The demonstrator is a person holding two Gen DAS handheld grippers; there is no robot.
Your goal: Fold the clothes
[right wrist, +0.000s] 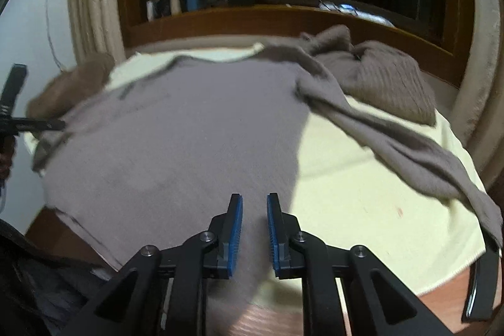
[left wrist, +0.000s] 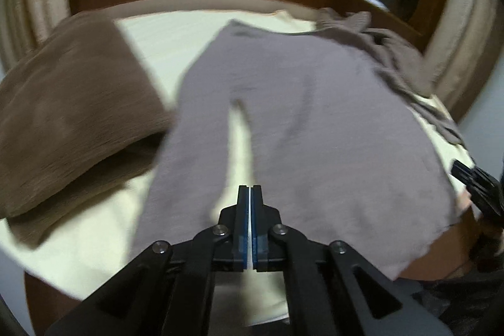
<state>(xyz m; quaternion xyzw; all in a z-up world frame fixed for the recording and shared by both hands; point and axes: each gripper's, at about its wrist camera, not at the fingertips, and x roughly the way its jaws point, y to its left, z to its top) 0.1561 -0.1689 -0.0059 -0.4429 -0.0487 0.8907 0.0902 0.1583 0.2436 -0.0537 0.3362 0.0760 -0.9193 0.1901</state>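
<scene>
In the left wrist view, a grey garment [left wrist: 315,115] is seen spread over a cream cloth [left wrist: 163,30] on the table. One part is laid inward, leaving a narrow slit of cream, so a fold appears made; how many remain cannot be settled. A folded brown towel [left wrist: 69,103] lies at the left. The left gripper [left wrist: 251,194] is shown with its pads pressed together, nothing visibly between them.

In the right wrist view, the garment's long axis runs from the near edge toward the far shelf; one sleeve [right wrist: 393,144] is left trailing right, unfolded. A crumpled knit [right wrist: 384,74] lies beyond. The right gripper [right wrist: 254,205] is held apart above the near hem.
</scene>
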